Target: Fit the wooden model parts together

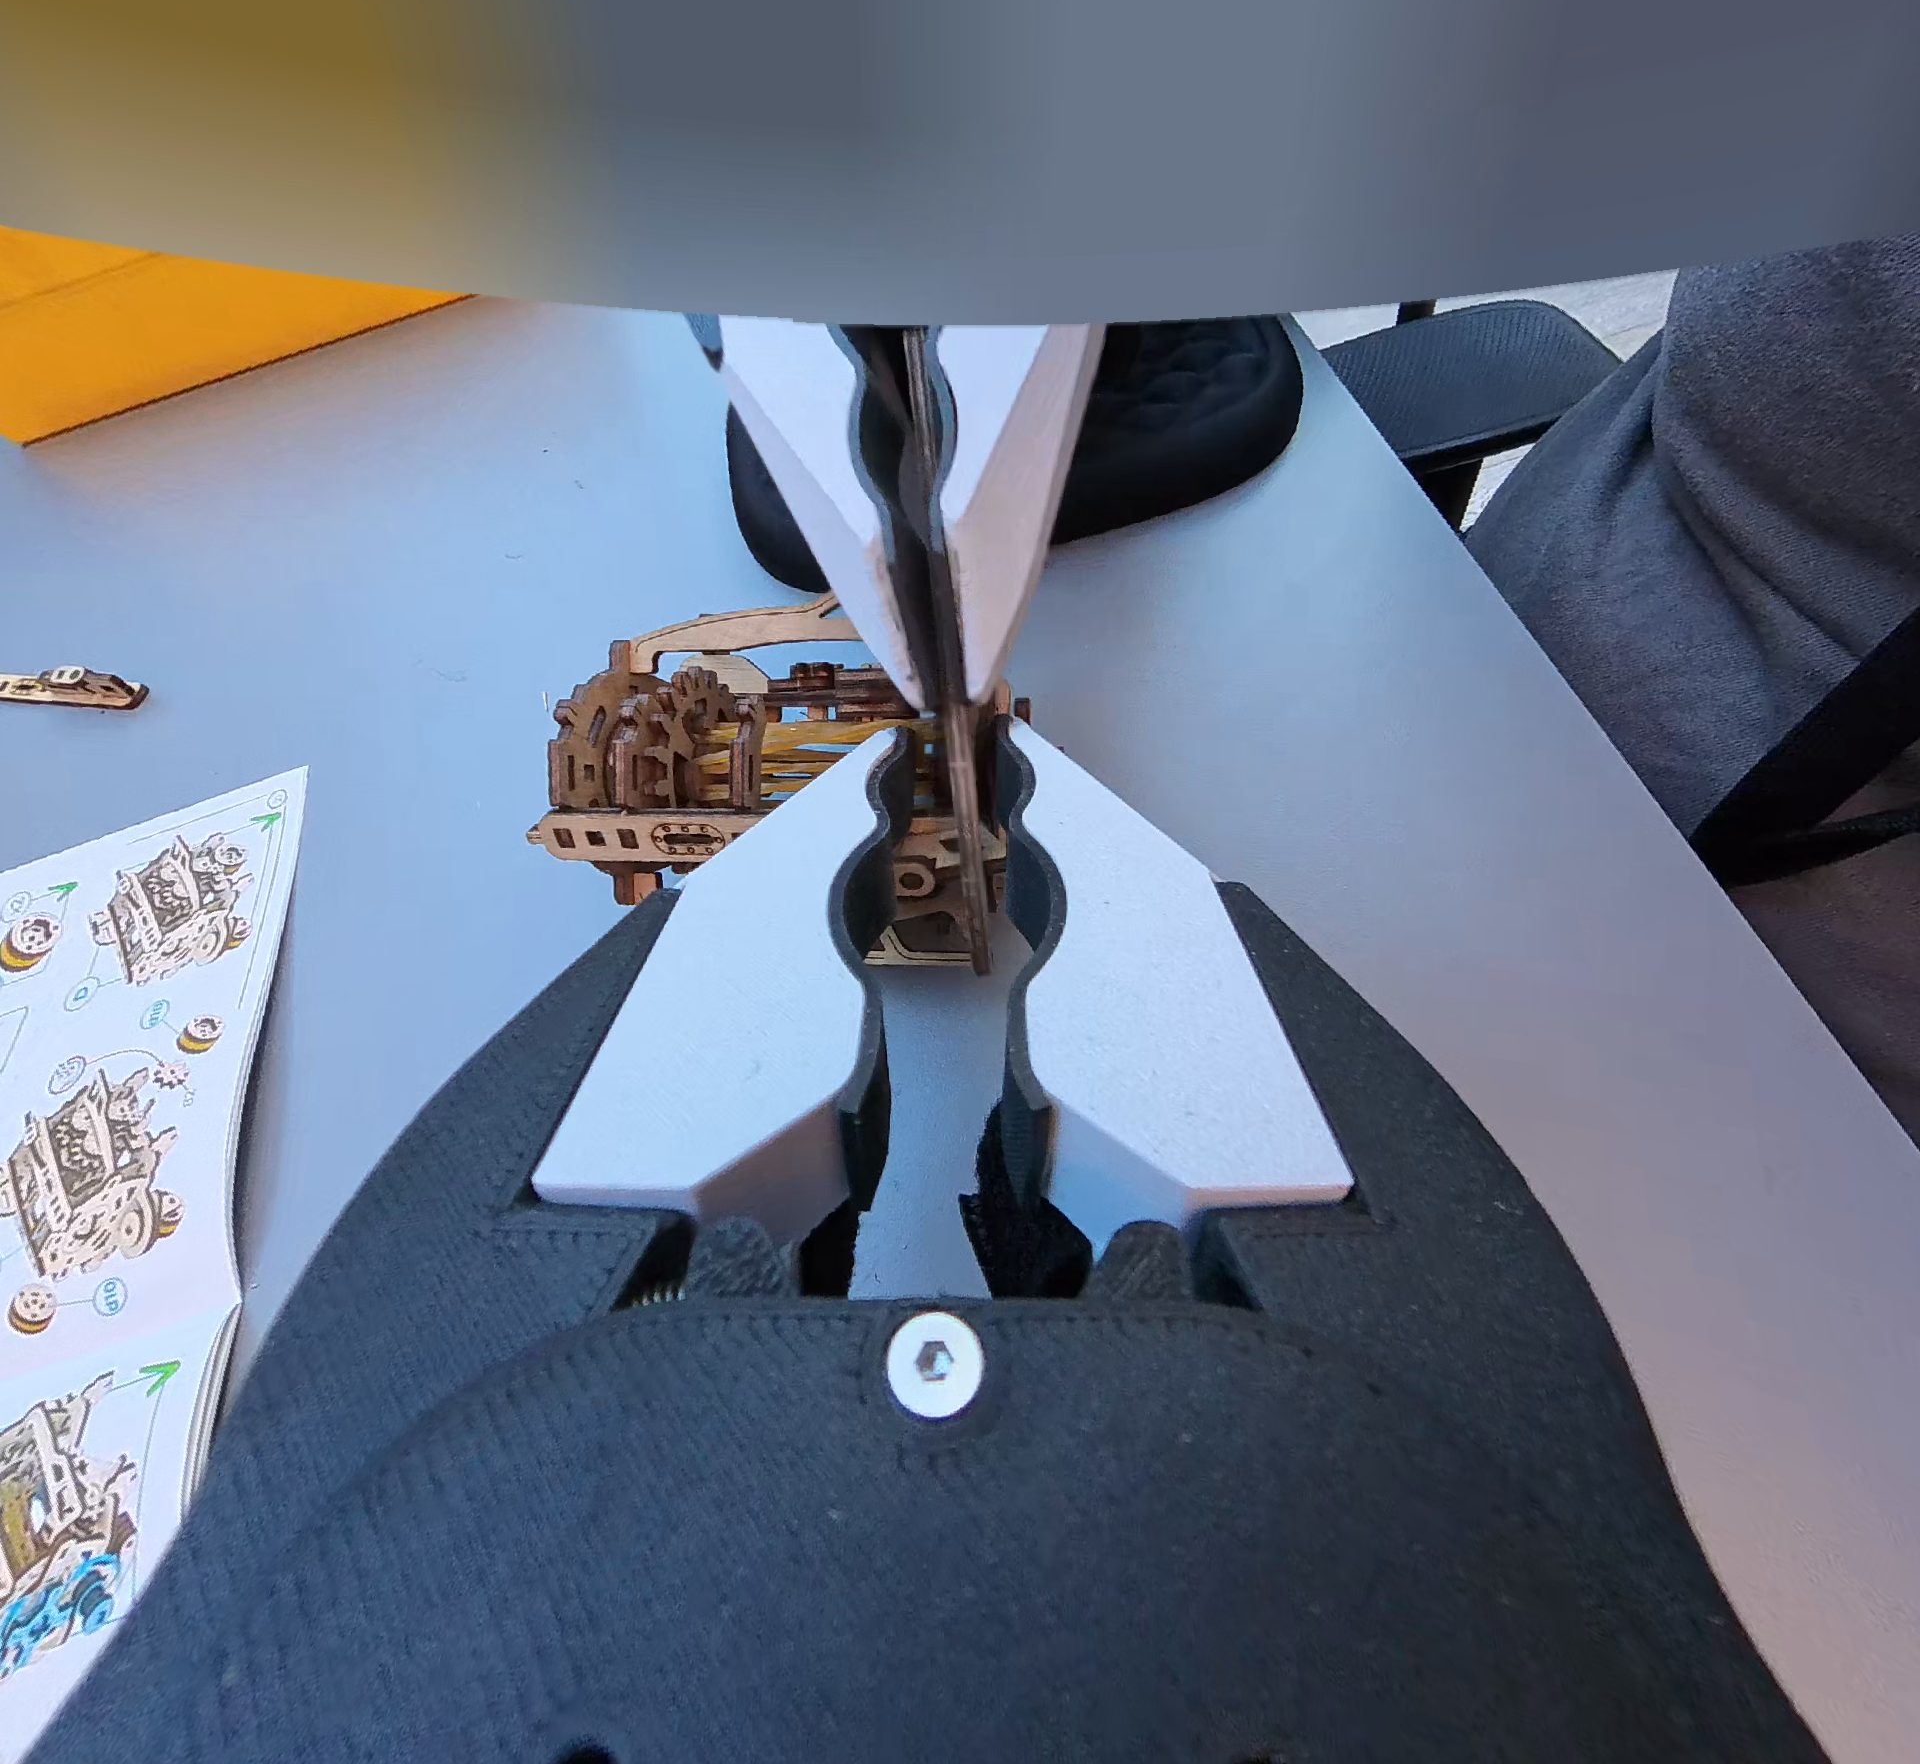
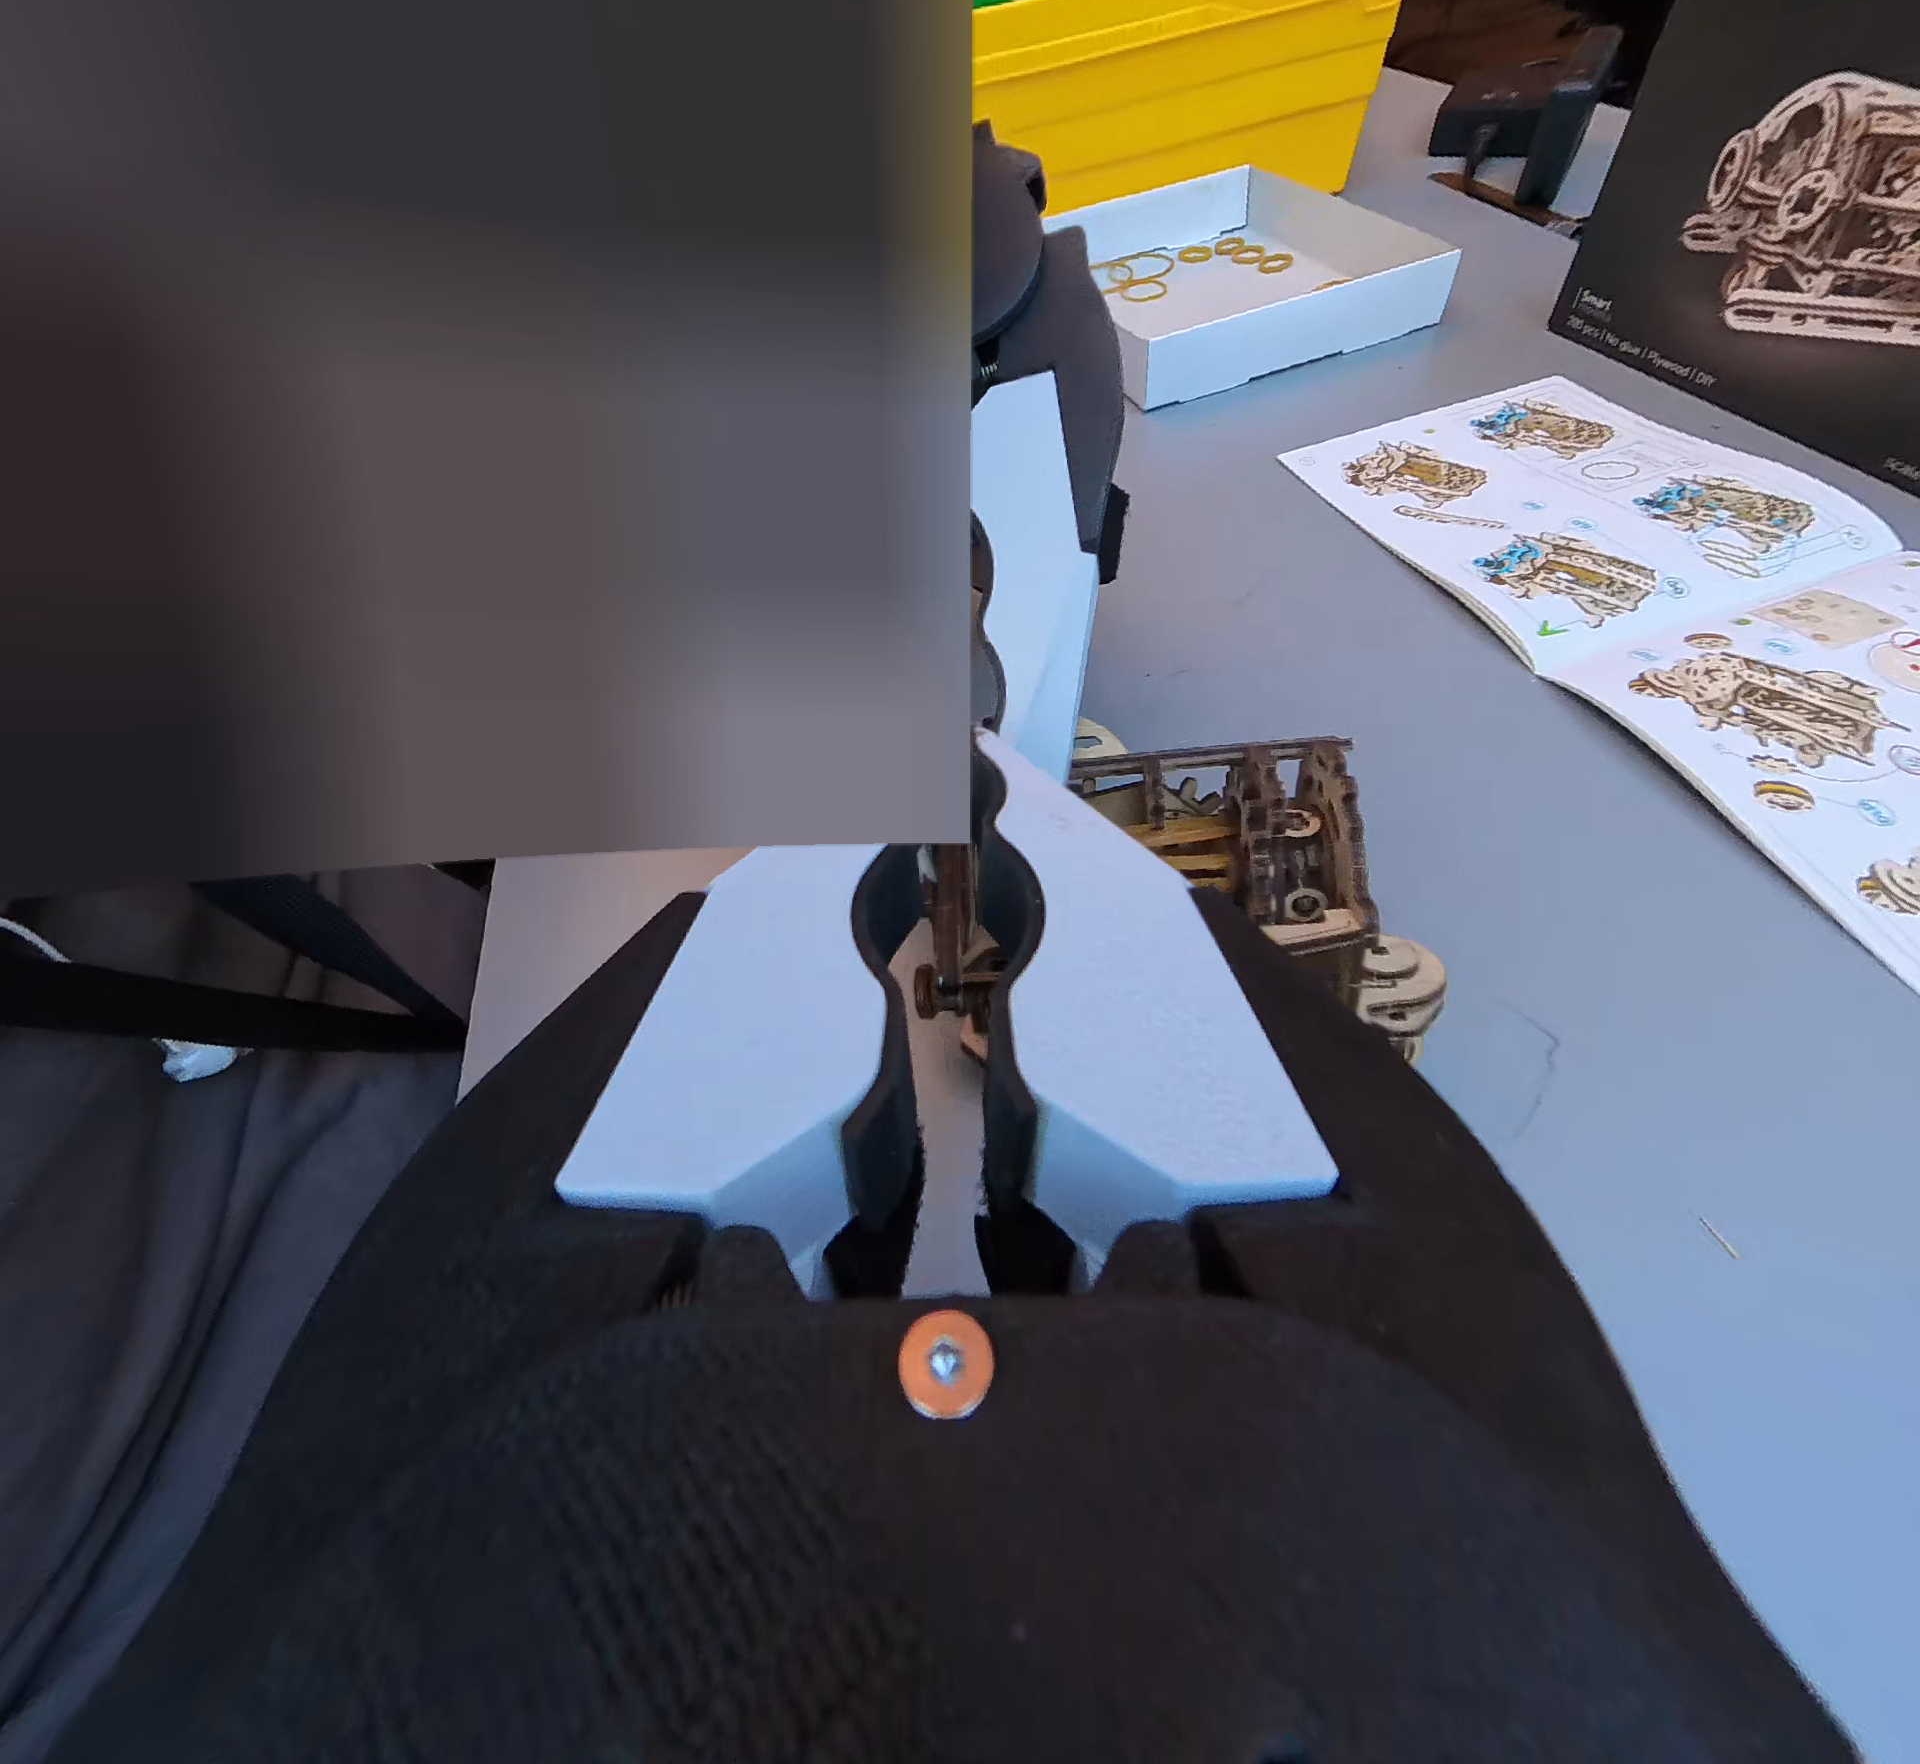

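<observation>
Left wrist view: my left gripper (image 1: 951,758) is reaching low over the grey table (image 1: 364,519), fingers slightly apart, bracketing the wooden model (image 1: 665,769) without visibly clamping it.
Right gripper (image 1: 935,654): I am pinching a thin dark wooden panel (image 1: 971,841) edge-on, tips pointing steeply down, meeting my left tips.
Right wrist view: pads (image 2: 1013,893) are closing on the panel; the contact is partly hidden.
Progress: the geared body with rubber bands is already standing assembled; the panel is not yet visibly seated.
Left over: a loose wooden strip (image 1: 73,688) is lying well apart.
Reference: the instruction booklet (image 1: 125,1039) is lying open nearby.
</observation>
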{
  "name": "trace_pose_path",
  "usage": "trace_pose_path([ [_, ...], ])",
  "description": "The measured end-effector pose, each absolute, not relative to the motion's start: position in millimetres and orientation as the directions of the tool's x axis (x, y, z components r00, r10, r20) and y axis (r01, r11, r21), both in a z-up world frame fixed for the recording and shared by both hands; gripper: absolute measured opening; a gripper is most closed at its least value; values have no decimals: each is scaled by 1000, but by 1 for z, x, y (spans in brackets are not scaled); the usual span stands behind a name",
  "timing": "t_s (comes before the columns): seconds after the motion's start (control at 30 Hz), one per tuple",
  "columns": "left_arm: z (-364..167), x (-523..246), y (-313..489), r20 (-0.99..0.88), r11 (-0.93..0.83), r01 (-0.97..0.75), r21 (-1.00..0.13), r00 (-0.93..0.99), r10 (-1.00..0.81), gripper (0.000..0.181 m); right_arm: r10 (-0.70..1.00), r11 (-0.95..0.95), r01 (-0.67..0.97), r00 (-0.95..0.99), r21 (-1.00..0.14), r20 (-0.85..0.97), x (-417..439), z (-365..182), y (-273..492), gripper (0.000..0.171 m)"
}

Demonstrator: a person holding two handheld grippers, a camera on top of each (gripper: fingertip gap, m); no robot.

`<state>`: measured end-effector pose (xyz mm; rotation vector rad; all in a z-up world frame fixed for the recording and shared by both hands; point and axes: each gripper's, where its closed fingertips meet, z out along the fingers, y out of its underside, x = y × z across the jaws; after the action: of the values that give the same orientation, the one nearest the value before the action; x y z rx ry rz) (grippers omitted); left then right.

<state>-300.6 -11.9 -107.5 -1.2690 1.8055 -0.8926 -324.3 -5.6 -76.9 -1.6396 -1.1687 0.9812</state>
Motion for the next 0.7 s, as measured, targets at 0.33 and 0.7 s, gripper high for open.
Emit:
trace_pose_path([
  [0.33, -108, -301, -12, -181, 270, -441, -856, -235, -955, 13, 968, -145, 258, 236, -955, -83, -327, -83, -6, 1],
  [0.7, -107, -301, -12, -170, 261, -438, -860, -236, -957, 12, 975, -143, 273, 202, -951, -89, -325, -84, -6, 1],
])
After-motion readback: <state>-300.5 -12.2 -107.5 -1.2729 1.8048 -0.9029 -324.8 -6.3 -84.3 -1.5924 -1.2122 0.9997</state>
